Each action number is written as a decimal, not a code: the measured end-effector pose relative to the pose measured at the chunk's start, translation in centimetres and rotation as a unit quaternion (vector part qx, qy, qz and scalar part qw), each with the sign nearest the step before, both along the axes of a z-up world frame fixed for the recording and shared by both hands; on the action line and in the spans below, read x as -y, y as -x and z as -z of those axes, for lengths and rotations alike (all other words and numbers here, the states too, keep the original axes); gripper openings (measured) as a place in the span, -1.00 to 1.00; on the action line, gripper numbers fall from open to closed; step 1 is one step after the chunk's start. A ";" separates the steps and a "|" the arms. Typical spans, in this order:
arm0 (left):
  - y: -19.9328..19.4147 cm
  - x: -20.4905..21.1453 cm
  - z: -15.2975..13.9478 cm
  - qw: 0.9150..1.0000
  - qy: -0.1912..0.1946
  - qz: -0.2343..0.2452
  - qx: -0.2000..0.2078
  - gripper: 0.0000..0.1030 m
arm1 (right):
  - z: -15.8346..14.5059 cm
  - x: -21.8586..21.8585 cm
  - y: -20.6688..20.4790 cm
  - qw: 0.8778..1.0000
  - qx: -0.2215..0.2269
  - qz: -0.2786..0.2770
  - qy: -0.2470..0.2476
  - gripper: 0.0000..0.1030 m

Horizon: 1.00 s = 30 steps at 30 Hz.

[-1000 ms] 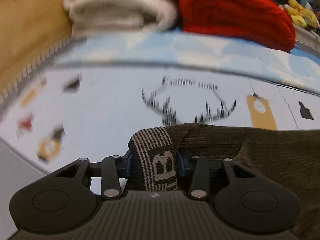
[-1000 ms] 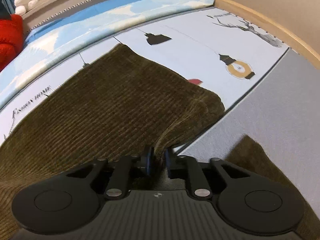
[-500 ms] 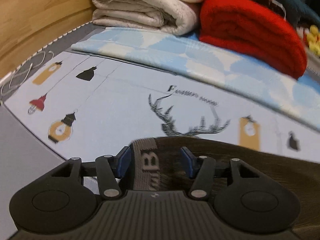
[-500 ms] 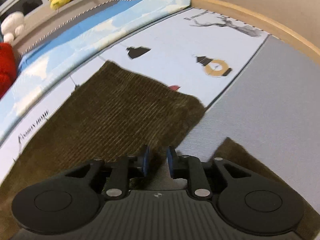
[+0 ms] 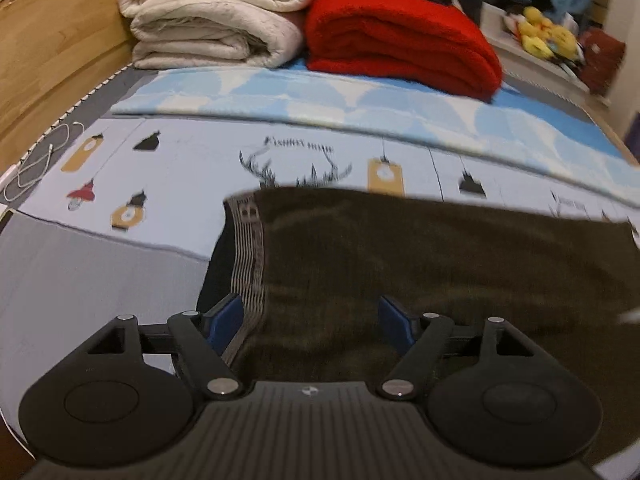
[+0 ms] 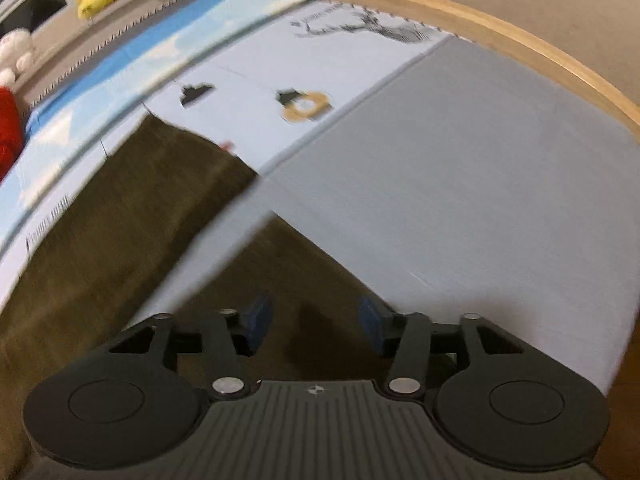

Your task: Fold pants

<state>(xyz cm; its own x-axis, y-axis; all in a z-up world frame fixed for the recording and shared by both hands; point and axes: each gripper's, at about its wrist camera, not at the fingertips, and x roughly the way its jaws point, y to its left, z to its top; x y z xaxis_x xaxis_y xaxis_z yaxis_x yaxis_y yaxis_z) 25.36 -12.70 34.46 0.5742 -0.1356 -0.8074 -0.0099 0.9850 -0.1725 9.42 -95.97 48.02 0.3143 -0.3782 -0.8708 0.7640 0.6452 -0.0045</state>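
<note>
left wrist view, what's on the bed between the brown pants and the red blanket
In the left wrist view, between the brown pants and the red blanket lie the printed sheet with its antler drawing, then a folded blue-and-white cloth.

Wood-framed bed (image 5: 48, 60) under pale-blue printed sheet (image 5: 192, 168); directly on it lie olive-brown corduroy pants (image 5: 440, 260), folded cream blanket (image 5: 212, 20), folded red blanket (image 5: 400, 36).
</note>
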 end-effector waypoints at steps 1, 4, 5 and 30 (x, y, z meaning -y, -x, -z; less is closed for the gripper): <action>0.6 0.0 0.9 1.000 -0.006 0.011 -0.019 0.54 | 0.1 0.2 1.0 1.000 -0.011 -0.007 -0.001 0.23; 1.1 -1.3 2.9 0.998 -0.030 0.016 -0.048 0.54 | 0.8 0.2 3.3 0.998 -0.048 -0.042 0.002 0.38; 1.1 -1.8 3.3 0.998 -0.035 0.011 -0.052 0.54 | 1.2 0.2 3.7 0.996 -0.064 -0.058 0.003 0.45; 0.0 -7.0 8.1 0.987 -0.039 -0.042 -0.149 0.56 | 2.2 1.4 5.2 0.992 -0.100 -0.071 -0.005 -0.63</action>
<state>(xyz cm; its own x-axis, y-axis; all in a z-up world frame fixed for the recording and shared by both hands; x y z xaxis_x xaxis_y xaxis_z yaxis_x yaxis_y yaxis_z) 25.39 -5.72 26.36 0.3155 -0.0286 -0.9485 -0.1309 0.9887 -0.0733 4.24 -97.36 45.83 0.1842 -0.3325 -0.9249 0.6495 0.7475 -0.1393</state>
